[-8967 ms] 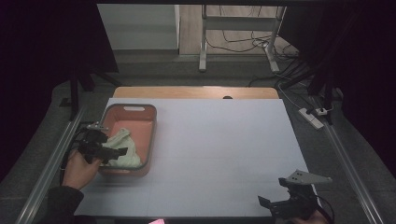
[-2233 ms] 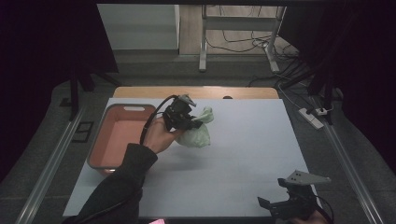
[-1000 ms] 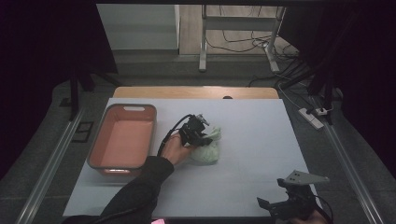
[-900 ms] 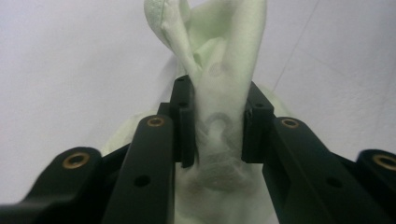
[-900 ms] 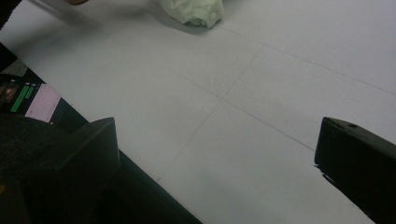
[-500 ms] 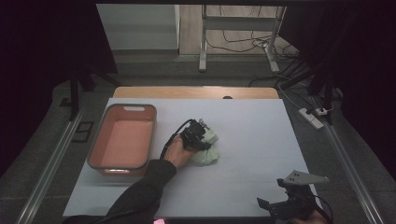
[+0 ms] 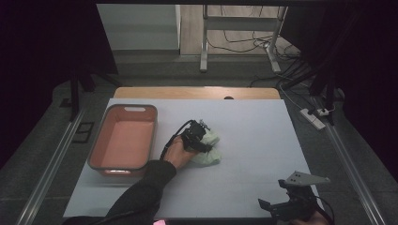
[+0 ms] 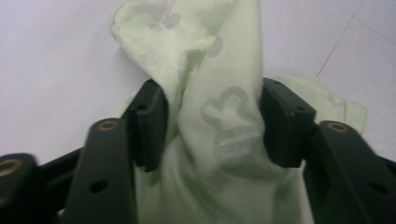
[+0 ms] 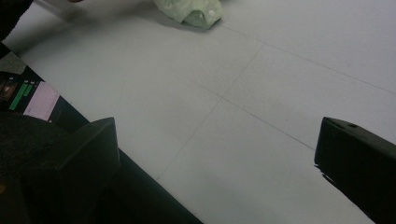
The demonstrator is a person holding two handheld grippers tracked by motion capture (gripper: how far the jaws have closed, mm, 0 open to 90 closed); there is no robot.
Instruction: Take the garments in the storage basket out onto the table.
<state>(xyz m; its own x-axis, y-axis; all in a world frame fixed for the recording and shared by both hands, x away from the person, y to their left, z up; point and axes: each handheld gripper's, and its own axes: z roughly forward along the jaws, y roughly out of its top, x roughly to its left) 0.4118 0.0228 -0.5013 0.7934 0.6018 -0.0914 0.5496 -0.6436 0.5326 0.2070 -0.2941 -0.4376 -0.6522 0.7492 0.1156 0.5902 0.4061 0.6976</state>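
A pale green patterned cloth (image 7: 210, 153) lies crumpled on the white table near its middle. My left gripper (image 7: 199, 137) rests on top of it, pointing down. In the left gripper view a fold of the cloth (image 8: 219, 70) stands up between the two black pads (image 8: 148, 122), loose rather than squeezed. These jaws have just been opening, with the cloth still between them. My right gripper (image 7: 285, 206) sits at the table's front right edge. It is open with nothing between its jaws (image 9: 215, 140), and the cloth (image 9: 194, 11) lies far off at the top of its view.
An empty orange tray (image 7: 96, 151) with a grey rim stands on the left of the table (image 7: 263, 131). A power strip (image 7: 313, 119) and cables lie on the floor to the right. Metal rails run along both sides of the table.
The cloth has come out of the tray and been carried to the table's middle, where it settled in the last second. The right gripper has stayed put.
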